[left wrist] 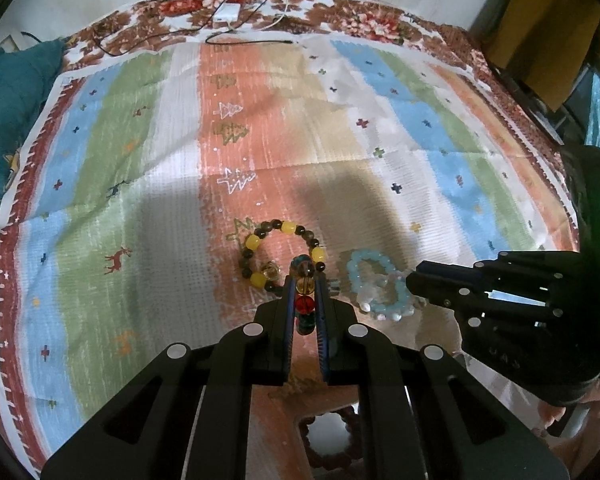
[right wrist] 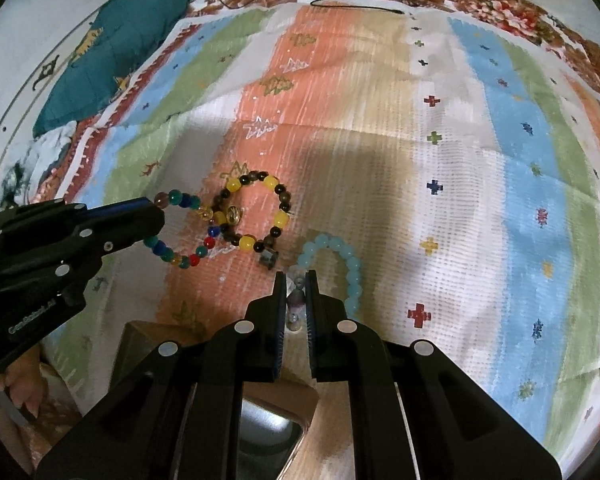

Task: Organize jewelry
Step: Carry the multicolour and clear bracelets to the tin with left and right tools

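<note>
A wooden tray (right wrist: 140,344) near the bottom edge appears to hold a dark red bead bracelet (left wrist: 332,432), though the grippers mostly hide it. Three bracelets show on the striped cloth (left wrist: 140,160): the left gripper (left wrist: 305,300) is clamped on the multicoloured glass-bead bracelet (right wrist: 180,232), the right gripper (right wrist: 296,292) on the pale blue bead bracelet (right wrist: 340,256); the yellow-and-brown bead bracelet (right wrist: 256,212) lies between them

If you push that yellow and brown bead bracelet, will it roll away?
Probably not: the yellow and brown bracelet lies flat on the woven cloth, which likely grips it. Being strung round beads, it would likely flop and bend, not stay stiff.
</note>
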`<state>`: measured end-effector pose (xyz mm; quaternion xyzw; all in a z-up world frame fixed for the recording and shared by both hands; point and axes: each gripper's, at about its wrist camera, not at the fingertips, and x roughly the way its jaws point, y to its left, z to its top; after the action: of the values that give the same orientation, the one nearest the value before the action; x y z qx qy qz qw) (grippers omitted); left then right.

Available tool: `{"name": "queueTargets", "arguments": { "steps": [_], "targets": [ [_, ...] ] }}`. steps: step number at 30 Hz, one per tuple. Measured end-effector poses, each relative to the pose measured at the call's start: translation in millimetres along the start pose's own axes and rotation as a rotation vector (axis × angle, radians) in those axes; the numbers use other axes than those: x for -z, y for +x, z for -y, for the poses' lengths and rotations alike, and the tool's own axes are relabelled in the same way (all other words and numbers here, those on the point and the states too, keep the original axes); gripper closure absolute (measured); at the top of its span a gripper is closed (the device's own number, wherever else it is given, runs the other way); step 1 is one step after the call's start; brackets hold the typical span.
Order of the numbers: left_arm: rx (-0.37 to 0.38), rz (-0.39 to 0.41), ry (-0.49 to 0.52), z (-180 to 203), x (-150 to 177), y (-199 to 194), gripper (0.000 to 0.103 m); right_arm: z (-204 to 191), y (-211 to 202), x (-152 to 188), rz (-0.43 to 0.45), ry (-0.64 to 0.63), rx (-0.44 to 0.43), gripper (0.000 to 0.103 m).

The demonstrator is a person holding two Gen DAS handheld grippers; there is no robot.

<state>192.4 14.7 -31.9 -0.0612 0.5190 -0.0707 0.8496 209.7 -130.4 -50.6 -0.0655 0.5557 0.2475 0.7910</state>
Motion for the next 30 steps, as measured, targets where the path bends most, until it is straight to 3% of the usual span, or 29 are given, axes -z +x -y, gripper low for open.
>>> {"name": "queueTargets", "arguments": {
  "steps": [30],
  "targets": [
    [0.063,0.116,0.019,23.6,33.9,-59.4,0.094,-8.4,-60.5,33.2,0.142,-0.023,0.008,0.093]
  ]
}}
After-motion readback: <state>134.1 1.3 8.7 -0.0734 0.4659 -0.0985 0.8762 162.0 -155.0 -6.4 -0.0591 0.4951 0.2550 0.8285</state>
